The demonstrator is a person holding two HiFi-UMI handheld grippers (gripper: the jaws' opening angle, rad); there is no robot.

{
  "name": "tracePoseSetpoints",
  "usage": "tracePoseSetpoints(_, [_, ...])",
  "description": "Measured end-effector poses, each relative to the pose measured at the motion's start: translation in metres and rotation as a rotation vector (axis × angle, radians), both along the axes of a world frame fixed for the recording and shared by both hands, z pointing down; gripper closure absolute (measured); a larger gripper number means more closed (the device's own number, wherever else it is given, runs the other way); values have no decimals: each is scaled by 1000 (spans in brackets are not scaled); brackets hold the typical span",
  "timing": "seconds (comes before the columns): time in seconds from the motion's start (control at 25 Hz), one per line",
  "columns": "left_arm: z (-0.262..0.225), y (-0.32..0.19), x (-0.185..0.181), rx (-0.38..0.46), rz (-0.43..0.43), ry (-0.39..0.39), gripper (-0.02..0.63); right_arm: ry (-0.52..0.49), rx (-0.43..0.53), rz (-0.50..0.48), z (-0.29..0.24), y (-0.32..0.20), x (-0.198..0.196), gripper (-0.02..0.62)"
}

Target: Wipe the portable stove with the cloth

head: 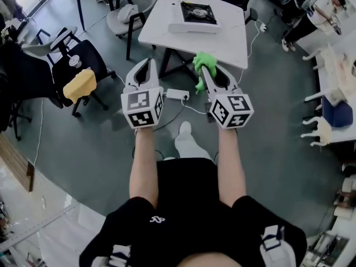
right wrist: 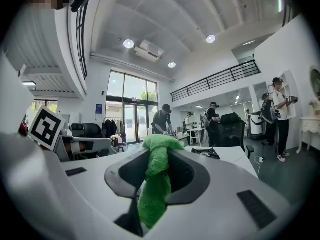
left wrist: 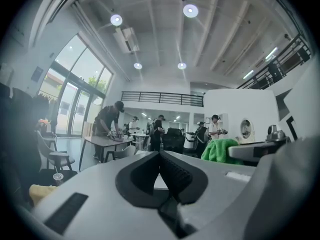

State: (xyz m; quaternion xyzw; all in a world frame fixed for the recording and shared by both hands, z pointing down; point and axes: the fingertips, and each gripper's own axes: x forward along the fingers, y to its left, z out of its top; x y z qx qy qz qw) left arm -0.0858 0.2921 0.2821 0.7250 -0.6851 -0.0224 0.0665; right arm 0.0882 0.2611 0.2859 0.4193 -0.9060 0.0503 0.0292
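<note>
Right gripper (right wrist: 159,154) clamped on green cloth (right wrist: 155,194); left gripper (left wrist: 160,155) closed, empty (stove (head: 196,15) sits on bench (head: 225,44), well apart from both).

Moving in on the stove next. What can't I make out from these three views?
- Stove: too small in the head view to show dirt or its knob.
- Stove, left gripper view: does not show; the left gripper, jaws shut, fills the lower frame.
- Cloth: full size unclear; it is bunched in the right gripper in that gripper's view and small in the head view.
</note>
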Motion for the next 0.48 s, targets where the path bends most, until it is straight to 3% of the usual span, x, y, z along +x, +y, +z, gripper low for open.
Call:
tracePoseSetpoints(0.32, [5,-93,-21,-8,-31,-35,607,-31,-1,-85,11,-104,-44,511])
tracePoseSetpoints(0.48, [2,-164,-28,-5,-58,18,607,0,-10,-127,15,-172,-52,512])
